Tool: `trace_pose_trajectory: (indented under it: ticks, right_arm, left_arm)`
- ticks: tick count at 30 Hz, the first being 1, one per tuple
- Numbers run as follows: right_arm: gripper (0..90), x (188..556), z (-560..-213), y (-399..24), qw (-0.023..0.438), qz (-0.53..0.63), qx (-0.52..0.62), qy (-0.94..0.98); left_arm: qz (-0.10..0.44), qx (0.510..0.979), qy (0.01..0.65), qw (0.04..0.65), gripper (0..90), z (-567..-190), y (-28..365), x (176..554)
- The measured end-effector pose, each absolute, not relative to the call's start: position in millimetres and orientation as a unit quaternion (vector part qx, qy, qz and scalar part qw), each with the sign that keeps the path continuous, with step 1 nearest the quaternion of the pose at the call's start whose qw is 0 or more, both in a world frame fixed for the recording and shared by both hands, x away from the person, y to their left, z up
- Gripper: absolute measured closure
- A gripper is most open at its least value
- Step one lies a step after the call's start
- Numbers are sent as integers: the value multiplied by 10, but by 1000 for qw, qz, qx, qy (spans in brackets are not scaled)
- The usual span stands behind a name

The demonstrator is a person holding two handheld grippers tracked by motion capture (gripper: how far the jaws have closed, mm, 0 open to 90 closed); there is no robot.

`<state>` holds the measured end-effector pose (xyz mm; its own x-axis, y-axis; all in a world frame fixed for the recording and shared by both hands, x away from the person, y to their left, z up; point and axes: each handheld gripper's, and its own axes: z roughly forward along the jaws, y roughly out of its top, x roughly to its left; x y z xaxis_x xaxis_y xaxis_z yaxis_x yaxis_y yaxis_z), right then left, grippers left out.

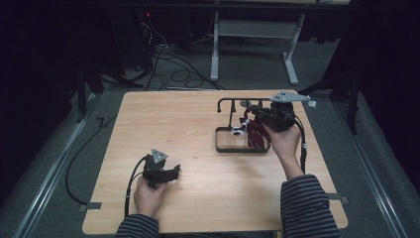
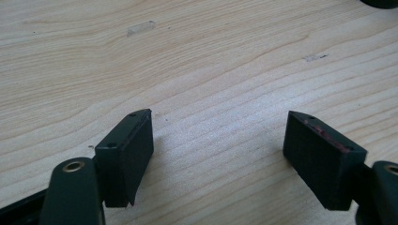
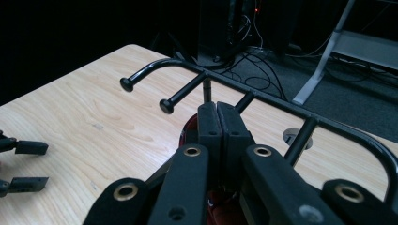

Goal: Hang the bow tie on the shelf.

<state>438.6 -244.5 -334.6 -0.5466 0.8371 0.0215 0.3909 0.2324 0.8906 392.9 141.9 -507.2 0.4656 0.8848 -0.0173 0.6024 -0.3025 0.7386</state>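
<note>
Dark red item [image 1: 256,133] at rack [image 1: 233,147]: mostly covered by right gripper [image 1: 253,113] and right hand [image 1: 283,139]; identity unclear. Small white-and-black object [image 1: 239,131] beside it: too small to identify. Right gripper view: jaws pressed together, hide all but red sliver [image 3: 187,125] beneath; whether anything sits between them, cannot tell. Left gripper [image 3: 28,166] cut off by left edge. Left gripper view: dark object [image 2: 381,3] clipped at top-right corner.

Pale wood table [image 1: 198,124], blk rack [image 1: 233,106], dk-red mug [image 1: 257,134], striped sleeves [image 1: 307,203]
</note>
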Motion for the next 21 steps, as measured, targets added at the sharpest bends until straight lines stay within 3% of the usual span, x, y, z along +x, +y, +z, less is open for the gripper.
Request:
trace_pose_trajectory:
  ticks: [21]
  right_arm:
    - [900, 4619, -3394, -2436, 247, 451, 443, 735]
  left_arm:
    - [200, 783, 473, 350, 253, -5070, 1423, 3924]
